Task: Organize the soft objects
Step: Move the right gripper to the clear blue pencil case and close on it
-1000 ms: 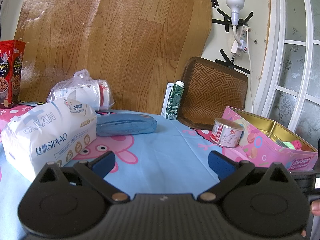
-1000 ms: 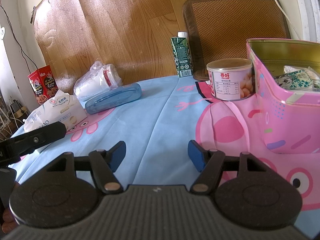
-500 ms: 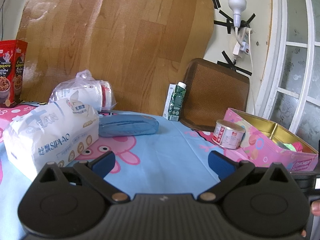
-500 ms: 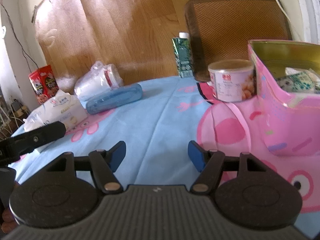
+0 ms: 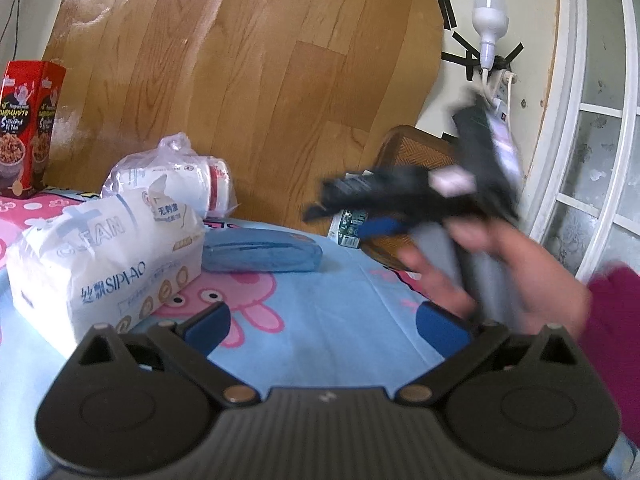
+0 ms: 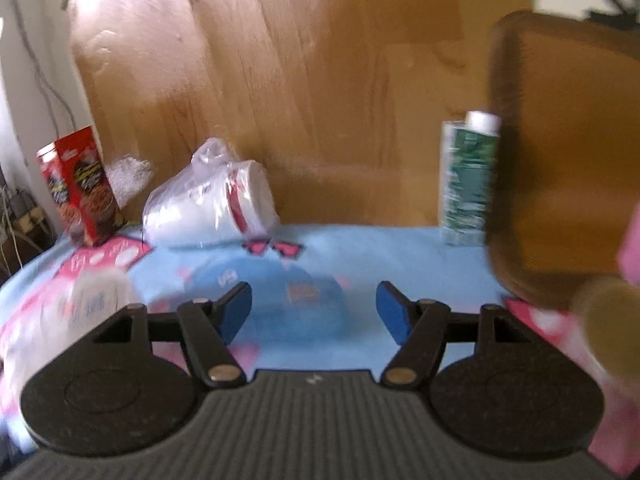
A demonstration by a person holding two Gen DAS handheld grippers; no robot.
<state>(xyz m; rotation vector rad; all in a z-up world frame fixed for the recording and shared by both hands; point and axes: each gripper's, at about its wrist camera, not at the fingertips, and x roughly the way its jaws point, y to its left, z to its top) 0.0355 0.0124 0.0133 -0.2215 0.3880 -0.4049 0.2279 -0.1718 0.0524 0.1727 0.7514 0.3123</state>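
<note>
A blue soft pack (image 5: 260,254) lies on the cartoon tablecloth (image 5: 320,320), with a white tissue pack (image 5: 104,256) on its left and a plastic bag of white rolls (image 5: 172,184) behind. My left gripper (image 5: 324,326) is open and holds nothing, low over the cloth. A hand (image 5: 500,272) carries my right gripper (image 5: 348,216), blurred, above the cloth to the right of the blue pack. In the right wrist view that gripper (image 6: 315,312) is open, and the blue pack (image 6: 288,300) shows ahead between its fingers, untouched.
A red snack box (image 5: 28,128) stands at the far left and a green carton (image 6: 468,184) at the back. A brown woven mat (image 6: 560,152) leans on the wall. A can (image 6: 608,320) and a pink tin (image 6: 632,248) blur at the right edge.
My right gripper has swept left across the table toward the blue pack and now shows in the left wrist view, hiding the can and pink tin. The left gripper has barely moved.
</note>
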